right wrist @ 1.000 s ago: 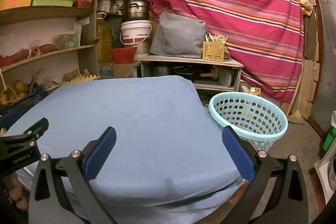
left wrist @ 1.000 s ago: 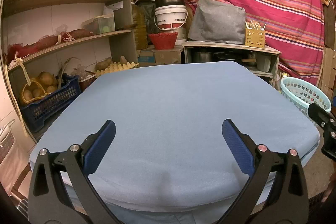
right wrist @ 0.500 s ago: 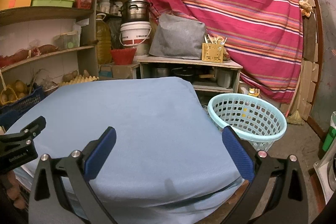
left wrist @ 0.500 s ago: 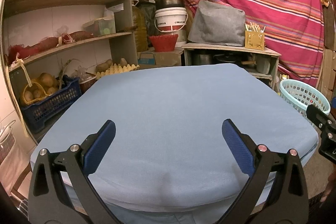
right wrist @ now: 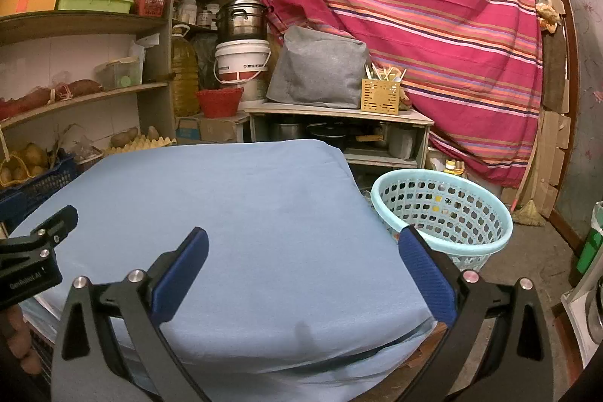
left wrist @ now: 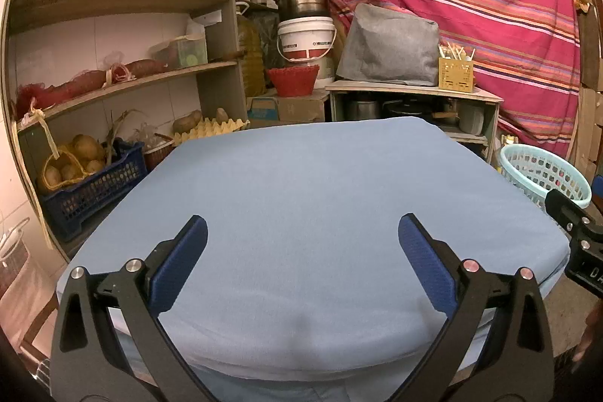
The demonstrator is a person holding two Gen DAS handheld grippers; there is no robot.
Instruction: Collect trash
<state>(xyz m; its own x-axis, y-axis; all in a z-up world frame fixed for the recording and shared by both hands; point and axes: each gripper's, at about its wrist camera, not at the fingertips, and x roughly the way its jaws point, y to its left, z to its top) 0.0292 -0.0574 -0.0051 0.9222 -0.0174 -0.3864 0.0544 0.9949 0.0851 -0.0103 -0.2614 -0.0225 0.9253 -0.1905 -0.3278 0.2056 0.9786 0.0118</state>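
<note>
A table under a light blue cloth (left wrist: pixel 301 191) (right wrist: pixel 241 213) fills both views; I see no loose trash on it. My left gripper (left wrist: pixel 303 232) hangs open over the table's near edge, nothing between its blue pads. My right gripper (right wrist: pixel 303 243) is open too, over the near right corner. A pale turquoise perforated basket (right wrist: pixel 444 210) (left wrist: pixel 542 172) stands on the floor just right of the table, small bits showing through its holes. The right gripper's body (left wrist: pixel 576 236) shows at the right edge of the left wrist view, the left one's body (right wrist: pixel 34 259) at the left of the right wrist view.
Wooden shelves (left wrist: pixel 124 81) line the left wall, with a blue crate of potatoes (left wrist: pixel 90 176) and egg trays (left wrist: pixel 211 134) below. Behind the table stand a low cabinet (right wrist: pixel 339 123), a white bucket (right wrist: pixel 243 63), a red bowl (left wrist: pixel 292 80) and a striped red cloth (right wrist: pixel 433 25).
Both views have pulled back and risen slightly, so the table and basket sit a little lower and farther. Both grippers stay open and hold nothing.
</note>
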